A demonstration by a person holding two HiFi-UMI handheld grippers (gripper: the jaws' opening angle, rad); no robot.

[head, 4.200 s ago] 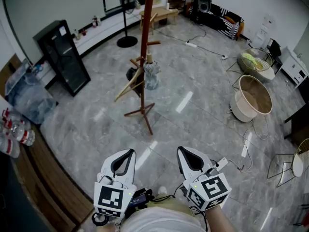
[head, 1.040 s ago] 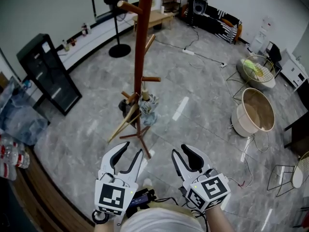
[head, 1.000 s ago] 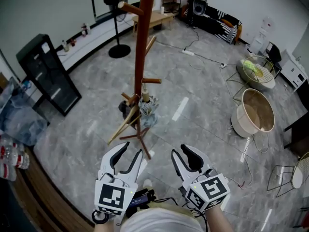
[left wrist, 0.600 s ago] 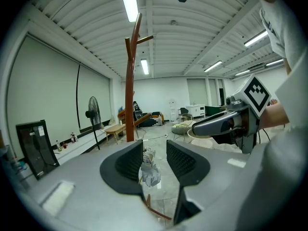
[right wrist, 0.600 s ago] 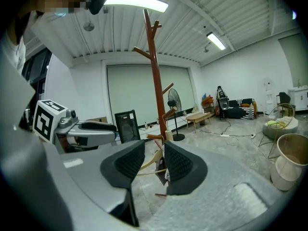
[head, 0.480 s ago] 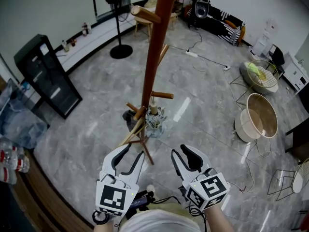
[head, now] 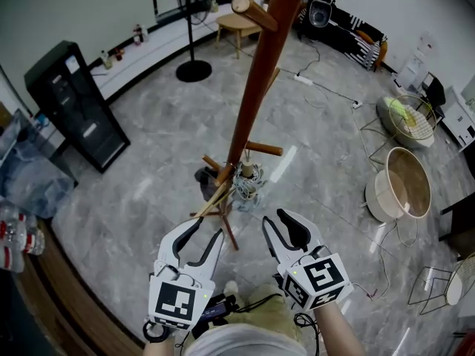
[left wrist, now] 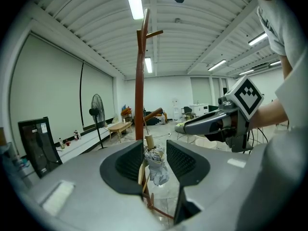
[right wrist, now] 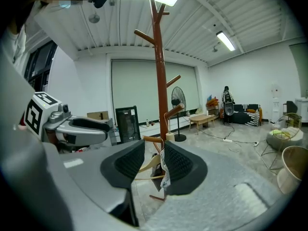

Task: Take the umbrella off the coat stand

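Head view: one umbrella, one stand

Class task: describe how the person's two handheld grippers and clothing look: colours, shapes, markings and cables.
The left gripper and right gripper are pale grey, with curved jaws lined by black ribbed pads. Each carries a white cube printed with black square markers. Black cables trail behind them. The person wears a white short-sleeved shirt.

Grey left claw and right claw, black ribbed pads, square-marker cubes, black cable, white shirt
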